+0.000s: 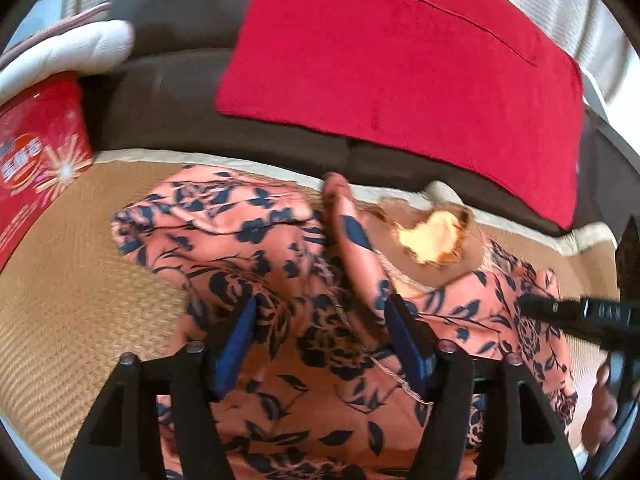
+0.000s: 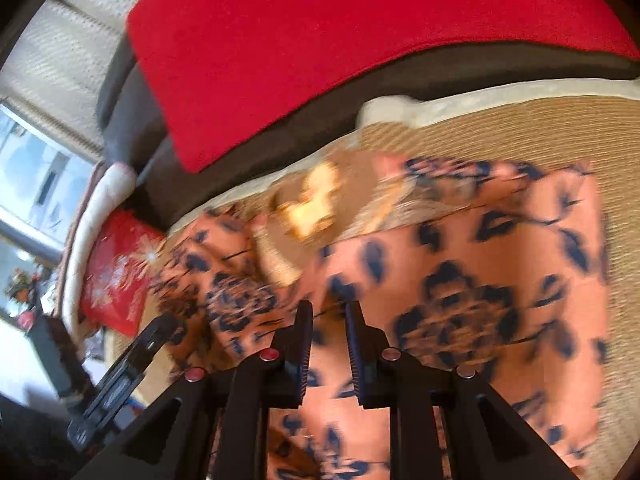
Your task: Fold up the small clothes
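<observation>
A salmon-pink garment with a dark blue flower print [image 1: 280, 280] lies spread and rumpled on a woven straw mat [image 1: 72, 280]. Its brown inner neck with a yellow patch [image 1: 432, 236] faces up. My left gripper [image 1: 320, 320] hovers over the garment's middle, jaws wide apart and empty. My right gripper [image 2: 328, 320] is over the same garment [image 2: 480, 260], jaws narrowly apart with nothing visibly between them. The right gripper's black finger [image 1: 580, 316] shows at the right edge of the left wrist view. The left gripper [image 2: 132, 360] shows at lower left of the right wrist view.
A dark brown sofa [image 1: 180, 92] runs behind the mat, with a red cloth [image 1: 400, 60] draped on it. A red printed box [image 1: 36, 160] and a white cushion [image 1: 68, 52] sit at the left. A window [image 2: 36, 168] is at far left.
</observation>
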`<state>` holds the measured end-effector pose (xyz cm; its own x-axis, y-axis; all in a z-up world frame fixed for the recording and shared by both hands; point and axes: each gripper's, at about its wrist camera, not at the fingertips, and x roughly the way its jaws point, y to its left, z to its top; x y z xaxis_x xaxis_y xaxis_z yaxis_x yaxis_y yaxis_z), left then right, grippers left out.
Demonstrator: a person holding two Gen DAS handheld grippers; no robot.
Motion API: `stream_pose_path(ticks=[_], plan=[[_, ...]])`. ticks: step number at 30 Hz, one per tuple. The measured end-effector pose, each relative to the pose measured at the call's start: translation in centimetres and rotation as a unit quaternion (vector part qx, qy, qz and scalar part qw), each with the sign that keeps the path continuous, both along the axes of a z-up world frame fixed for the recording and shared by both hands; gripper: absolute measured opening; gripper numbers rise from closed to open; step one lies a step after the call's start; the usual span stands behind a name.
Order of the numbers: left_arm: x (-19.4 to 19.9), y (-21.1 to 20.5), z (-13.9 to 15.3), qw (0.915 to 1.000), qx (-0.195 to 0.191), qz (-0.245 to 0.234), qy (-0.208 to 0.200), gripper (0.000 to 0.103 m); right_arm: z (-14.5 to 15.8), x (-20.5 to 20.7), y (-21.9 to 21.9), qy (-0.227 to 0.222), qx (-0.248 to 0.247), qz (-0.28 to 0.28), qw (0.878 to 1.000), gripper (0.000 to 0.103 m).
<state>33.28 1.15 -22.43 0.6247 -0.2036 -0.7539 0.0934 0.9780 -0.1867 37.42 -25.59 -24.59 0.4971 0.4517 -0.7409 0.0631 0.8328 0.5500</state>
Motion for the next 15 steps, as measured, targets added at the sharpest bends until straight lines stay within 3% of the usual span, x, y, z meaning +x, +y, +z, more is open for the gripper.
stream_pose_path(ticks=[4, 8, 12, 15], plan=[[1.7, -1.2, -1.3, 0.9998, -0.017, 0.001, 0.012, 0.078, -0.7, -0.3, -3.8, 0.022, 0.007, -0.059, 0.998, 0.02], [2.4, -1.7, -1.1, 0.9986, -0.052, 0.009, -0.002, 0.078, -2.8, 0.2, -4.7, 0.059, 0.013, -0.068, 0.996, 0.02], [2.9, -1.5, -1.8, 0.9993, 0.005, 0.037, 0.002, 0.078, -3.4, 0.7, -4.8, 0.064, 0.019, -0.073, 0.995, 0.021], [2.8, 0.4, -1.8, 0.9979, 0.014, 0.063, 0.007, 0.078, -2.0, 0.6, -3.8, 0.027, 0.033, -0.055, 0.998, 0.021]])
